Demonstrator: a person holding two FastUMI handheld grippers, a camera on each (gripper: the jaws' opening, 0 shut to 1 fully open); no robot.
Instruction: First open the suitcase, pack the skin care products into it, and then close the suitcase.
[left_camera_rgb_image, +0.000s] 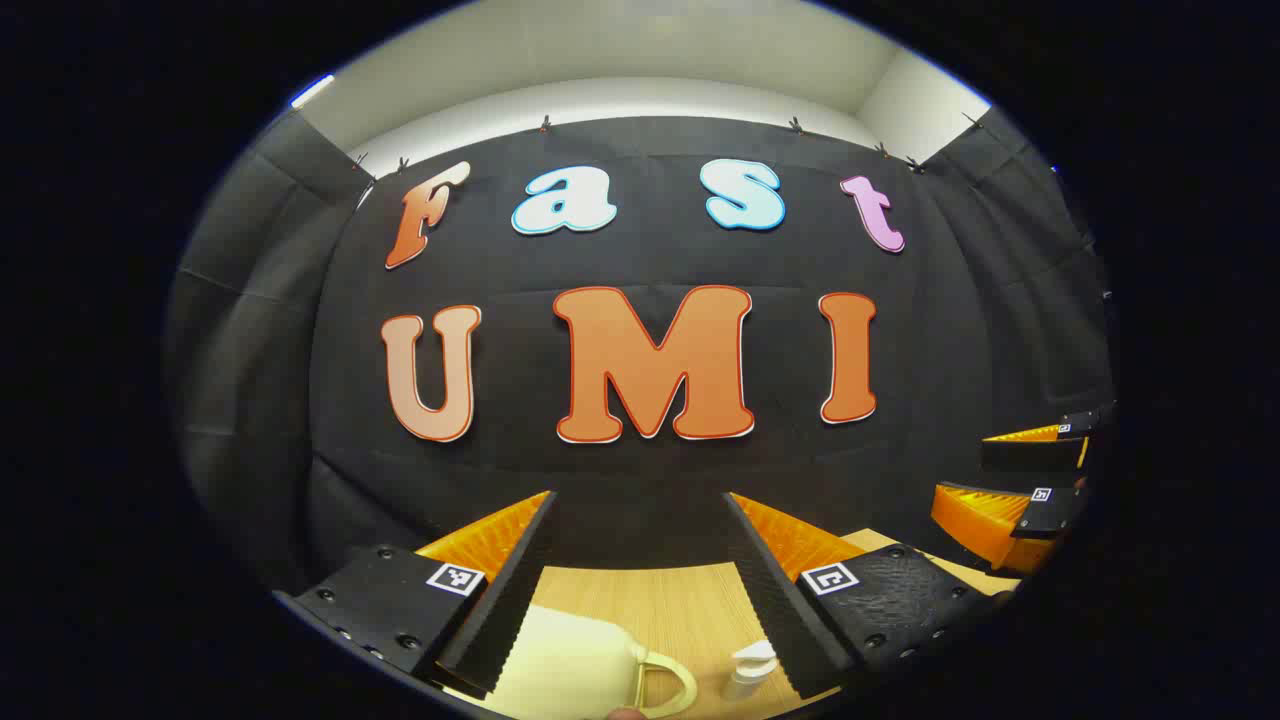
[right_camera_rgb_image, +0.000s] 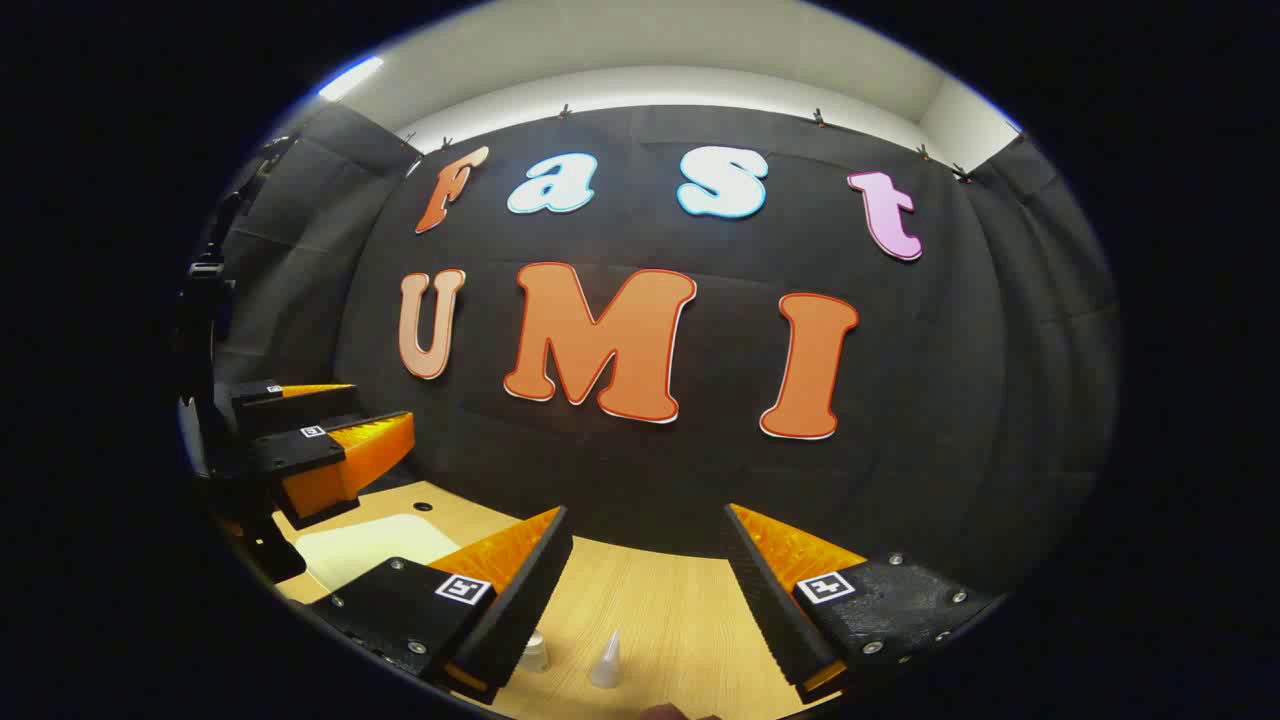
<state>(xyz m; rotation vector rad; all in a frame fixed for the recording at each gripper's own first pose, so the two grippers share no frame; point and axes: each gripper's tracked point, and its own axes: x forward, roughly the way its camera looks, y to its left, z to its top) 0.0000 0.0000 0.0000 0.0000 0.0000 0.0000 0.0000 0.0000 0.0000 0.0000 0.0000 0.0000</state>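
The cream suitcase (left_camera_rgb_image: 570, 655) lies low just ahead of the open, empty left gripper (left_camera_rgb_image: 640, 570), nearer to it than to the right gripper (right_camera_rgb_image: 645, 590), also open and empty.

No legible txt; only square markers (left_camera_rgb_image: 455, 578) on fingers

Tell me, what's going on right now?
Left gripper open above cream suitcase. Right gripper open, holding nothing. Small bottles waiting on the table. Nothing blocking.

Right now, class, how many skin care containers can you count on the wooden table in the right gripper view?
2: a small white-capped bottle beside the right gripper's left finger, and a cone-tipped bottle just right of it. Others may be hidden below the view.
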